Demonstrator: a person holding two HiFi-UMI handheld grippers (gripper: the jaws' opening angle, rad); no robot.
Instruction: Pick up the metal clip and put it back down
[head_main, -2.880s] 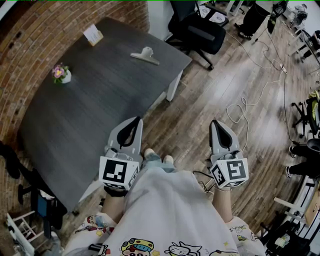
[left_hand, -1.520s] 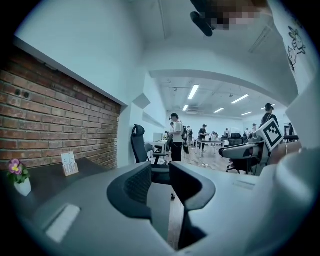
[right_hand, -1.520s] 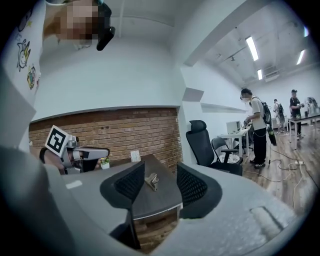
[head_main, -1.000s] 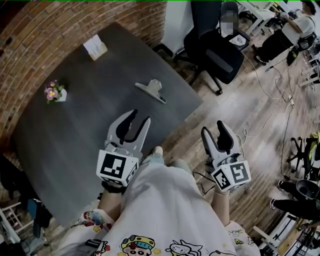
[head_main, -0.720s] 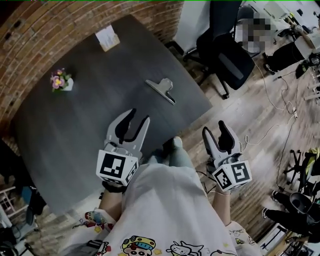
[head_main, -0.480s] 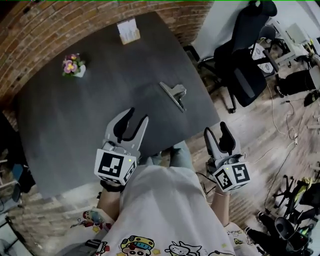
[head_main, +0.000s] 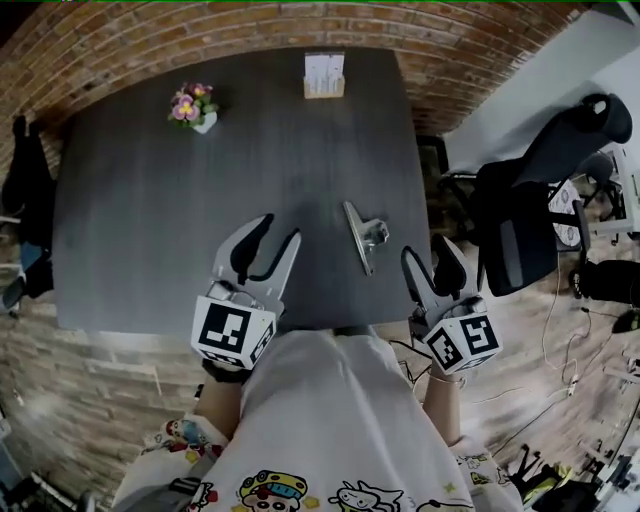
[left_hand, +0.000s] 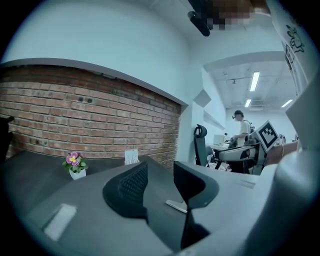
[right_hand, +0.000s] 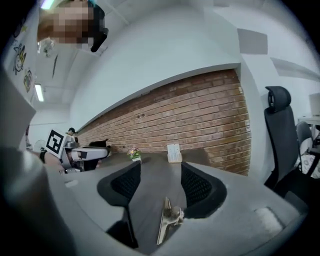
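The metal clip (head_main: 365, 236) lies flat on the dark grey table (head_main: 180, 210), near its front right corner. My left gripper (head_main: 276, 231) hovers over the table's front edge, to the left of the clip. Its jaws are open with nothing between them, and they have just been opening a little wider. My right gripper (head_main: 428, 250) is open at the table's right corner, just right of the clip. In the right gripper view the clip (right_hand: 167, 220) lies low ahead of the right gripper (right_hand: 160, 172), apart from it. The left gripper view shows the clip (left_hand: 176, 205) past the left gripper (left_hand: 160, 167).
A small pot of flowers (head_main: 190, 105) and a card holder (head_main: 324, 75) stand at the table's far side, by the brick wall (head_main: 120, 40). A black office chair (head_main: 540, 200) is to the right of the table. Wooden floor (head_main: 60, 390) surrounds it.
The head view has swung round, so the table now lies square ahead. Both grippers have moved up to its front edge, the right one further, and now flank the clip.
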